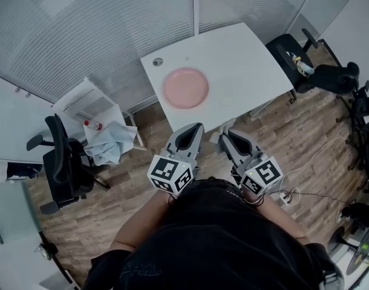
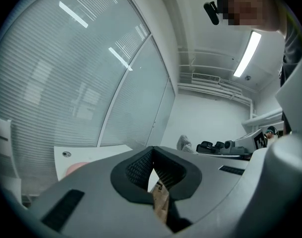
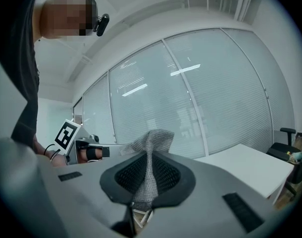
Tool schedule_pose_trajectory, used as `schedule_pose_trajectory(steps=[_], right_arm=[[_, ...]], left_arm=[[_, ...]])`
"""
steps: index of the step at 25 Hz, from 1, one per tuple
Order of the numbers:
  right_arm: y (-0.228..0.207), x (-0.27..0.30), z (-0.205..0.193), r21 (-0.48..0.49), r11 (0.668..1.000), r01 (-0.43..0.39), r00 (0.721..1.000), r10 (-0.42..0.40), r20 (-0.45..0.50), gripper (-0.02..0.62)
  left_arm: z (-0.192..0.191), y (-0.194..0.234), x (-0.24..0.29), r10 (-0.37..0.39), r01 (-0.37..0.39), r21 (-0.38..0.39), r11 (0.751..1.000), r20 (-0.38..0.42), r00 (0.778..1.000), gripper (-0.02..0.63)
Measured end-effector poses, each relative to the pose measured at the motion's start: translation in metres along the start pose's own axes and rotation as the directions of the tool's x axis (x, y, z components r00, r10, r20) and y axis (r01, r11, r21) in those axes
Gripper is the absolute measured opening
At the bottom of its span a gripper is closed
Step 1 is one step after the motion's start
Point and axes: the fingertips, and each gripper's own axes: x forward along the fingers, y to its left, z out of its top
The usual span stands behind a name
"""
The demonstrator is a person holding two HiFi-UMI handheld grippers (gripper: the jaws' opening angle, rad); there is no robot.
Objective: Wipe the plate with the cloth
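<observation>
A pink round plate (image 1: 186, 87) lies on the white table (image 1: 245, 71), ahead of both grippers. My left gripper (image 1: 195, 127) hangs short of the table's near edge, shut with nothing between its fingers; its own view shows the closed tips (image 2: 152, 156) and a sliver of the plate (image 2: 75, 168). Beside it my right gripper (image 1: 227, 134) is shut on a grey mesh cloth (image 3: 153, 142), which sticks up past the tips (image 3: 150, 158). Both grippers are still off the table, over the wooden floor.
A black office chair (image 1: 58, 162) and a small white side table (image 1: 81, 101) with a pale blue cloth (image 1: 109, 145) stand at the left. Another black chair (image 1: 293, 52) is at the table's right. Glass walls with blinds (image 1: 81, 23) run behind. Cables (image 1: 296, 193) lie on the floor.
</observation>
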Motion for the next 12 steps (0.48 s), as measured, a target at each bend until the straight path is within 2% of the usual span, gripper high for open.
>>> schedule_pose_trajectory(steps=[12], right_arm=[[0.026,0.117,0.031,-0.030,0.999,-0.033,0.999,0.034,0.034,0.043]], left_arm=[[0.064,0.094,-0.012,-0.007,0.005,0.060,0.998,0.022,1.000,0.015]])
